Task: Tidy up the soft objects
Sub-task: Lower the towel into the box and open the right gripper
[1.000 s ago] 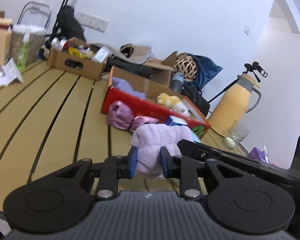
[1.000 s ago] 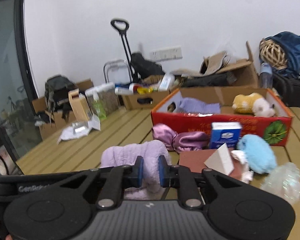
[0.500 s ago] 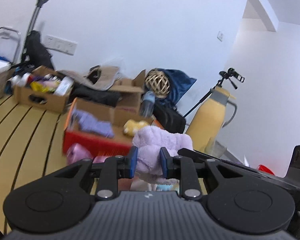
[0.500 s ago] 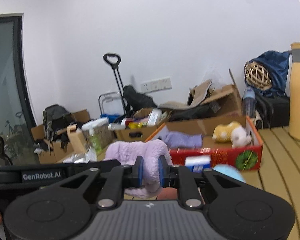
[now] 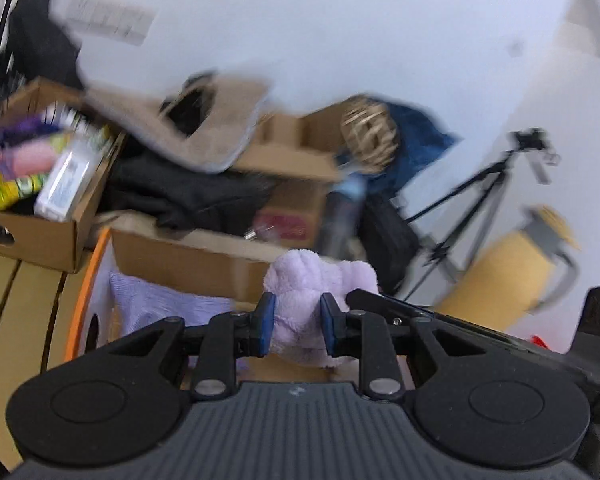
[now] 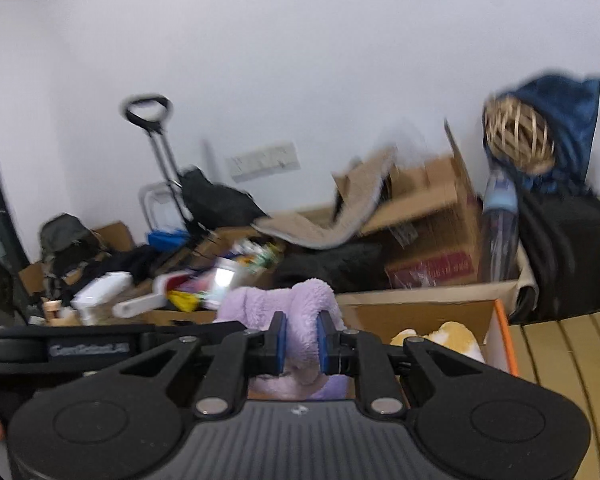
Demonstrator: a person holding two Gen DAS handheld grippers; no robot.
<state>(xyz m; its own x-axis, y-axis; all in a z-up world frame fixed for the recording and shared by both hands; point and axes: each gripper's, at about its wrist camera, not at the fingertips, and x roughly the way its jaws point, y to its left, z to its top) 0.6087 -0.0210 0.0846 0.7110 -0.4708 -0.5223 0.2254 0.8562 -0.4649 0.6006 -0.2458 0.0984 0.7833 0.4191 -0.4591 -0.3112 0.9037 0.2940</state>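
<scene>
Our left gripper (image 5: 292, 322) has its blue pads pressed into one end of a fluffy lilac towel (image 5: 316, 300), and our right gripper (image 6: 301, 342) is pinched on the other end of the same cloth (image 6: 296, 312). We judge that two grips are used because the towel is limp and bulky: held at both ends it keeps a bundled shape instead of trailing. In each wrist view the other tool's black body reaches in from the side, so the two sit close together.

The towel looks thick and plush, pale purple, folded or rolled into a soft lump that bulges above the pads and sags a little below them. It hangs in the air over the open cardboard box with the orange rim (image 5: 85, 300), not resting on anything we can see.

Inside the box, beneath and to the left in the left view, lies a folded purple cloth (image 5: 168, 310); in the right view a yellow plush toy (image 6: 444, 340) sits at the box's right side. We take it the towel is meant to go down between them. Behind the box stand more cartons (image 6: 432, 236) and a wicker ball (image 6: 518, 136), both blurred.
</scene>
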